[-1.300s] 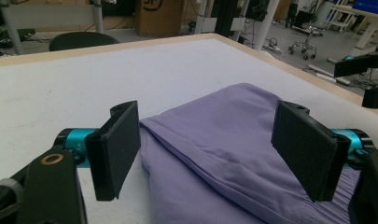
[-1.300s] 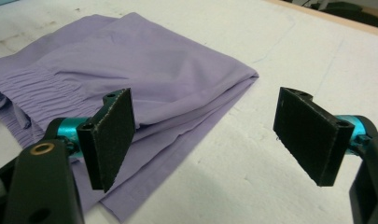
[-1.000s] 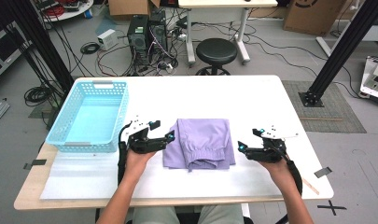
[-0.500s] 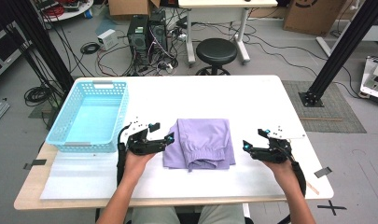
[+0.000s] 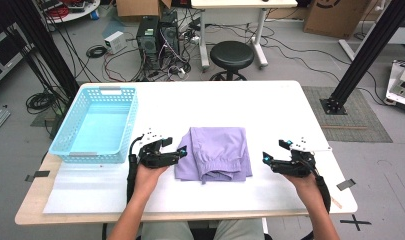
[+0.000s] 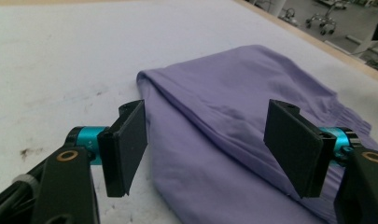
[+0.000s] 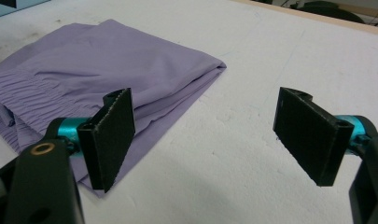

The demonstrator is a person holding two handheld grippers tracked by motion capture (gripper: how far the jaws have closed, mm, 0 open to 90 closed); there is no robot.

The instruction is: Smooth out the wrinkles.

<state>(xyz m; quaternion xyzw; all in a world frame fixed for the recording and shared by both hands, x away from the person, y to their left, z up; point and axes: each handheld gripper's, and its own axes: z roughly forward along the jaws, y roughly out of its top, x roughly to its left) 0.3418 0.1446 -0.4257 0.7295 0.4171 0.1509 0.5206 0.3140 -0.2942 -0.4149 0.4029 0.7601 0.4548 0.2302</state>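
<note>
A folded lilac garment (image 5: 215, 152) with an elastic waistband lies in the middle of the white table (image 5: 215, 105). My left gripper (image 5: 179, 151) sits at the garment's left edge, pointing right. In the left gripper view the lilac garment (image 6: 233, 93) reaches in between the jaws of the left gripper (image 6: 205, 140). These jaws have just been closing, and the pads stand clear of the fabric. My right gripper (image 5: 266, 159) rests a short way right of the garment, open and empty. In the right gripper view the right gripper (image 7: 214, 135) points past the corner of the lilac garment (image 7: 107, 60).
A light blue plastic basket (image 5: 97, 152) stands empty at the table's left side, just behind the left hand. Beyond the far edge are a black stool (image 5: 232, 55), computer towers and cables on the floor. Black frame posts rise at both back corners.
The right gripper has edged slightly to the right, away from the garment. The left hand has kept its place at the garment's left edge.
</note>
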